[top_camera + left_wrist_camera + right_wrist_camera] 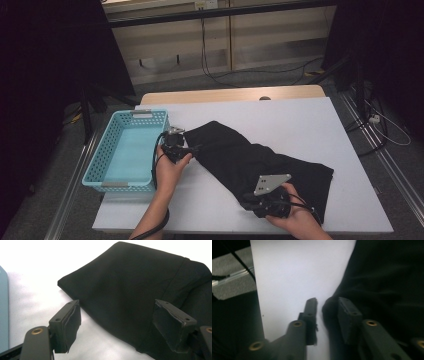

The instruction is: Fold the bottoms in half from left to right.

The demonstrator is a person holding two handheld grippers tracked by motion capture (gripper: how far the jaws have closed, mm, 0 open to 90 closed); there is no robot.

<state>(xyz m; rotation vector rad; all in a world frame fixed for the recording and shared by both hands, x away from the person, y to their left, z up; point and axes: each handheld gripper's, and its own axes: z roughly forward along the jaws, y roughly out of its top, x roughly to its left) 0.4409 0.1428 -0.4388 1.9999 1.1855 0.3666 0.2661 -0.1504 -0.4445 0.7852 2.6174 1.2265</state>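
1. A black garment (260, 162) lies spread diagonally across the white table (300, 120), just right of the empty turquoise basket (127, 150).
2. Left gripper (187, 146): jaws wide apart, straddling the garment's edge, pads not pressing.
3. Right gripper (325, 312): jaws narrowly parted, a fold of cloth between them; whether the pads bite cannot be told.
4. Risk: a thin pinch may slip on lifting, and the loose fabric could drag off the table's near edge.

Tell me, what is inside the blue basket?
Nothing can be seen inside the basket: its blue floor is bare. The black cloth lies outside it on the table. The near wall hides a narrow strip of floor.
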